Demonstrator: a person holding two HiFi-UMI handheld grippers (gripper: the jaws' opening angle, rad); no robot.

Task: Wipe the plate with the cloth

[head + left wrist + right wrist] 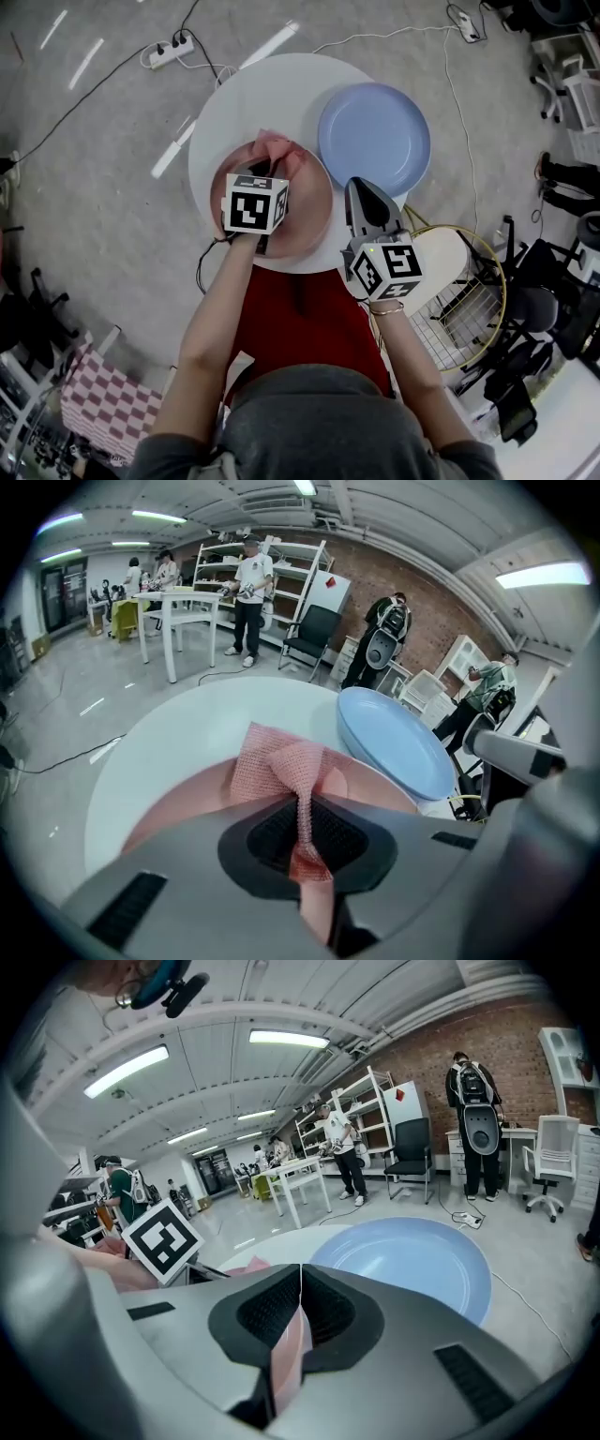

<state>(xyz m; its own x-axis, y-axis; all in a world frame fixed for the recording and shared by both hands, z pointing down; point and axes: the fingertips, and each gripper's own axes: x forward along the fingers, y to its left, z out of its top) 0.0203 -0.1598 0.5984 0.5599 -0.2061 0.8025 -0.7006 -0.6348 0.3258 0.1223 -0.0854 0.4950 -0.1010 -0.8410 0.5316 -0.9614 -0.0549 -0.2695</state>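
As a person stands over a round white table, the left gripper pinches a bunched pink waffle-weave cloth between its closed jaws. The fabric fans out past the tips and rests on the far part of a shallow round pink plate. The right gripper sits at that plate's right edge, its jaws drawn together with a thin pink sliver between the pads. This looks to be the rim, pinned to steady the dish, though the head view leaves the contact itself hard to confirm. A pale blue round plate lies just beyond, close beside the pink one and touched by neither tool. Wiping appears to be under way or about to start. Done well, the stroke would press the loose end of the cloth flat against the plate rather than drag the hard jaw tips over it. It would sweep in arcs from the far rim toward the person and stay clear of the right gripper's hold. Firm pressure on the rim should stop the light plate sliding toward the blue one or off the table's near edge.
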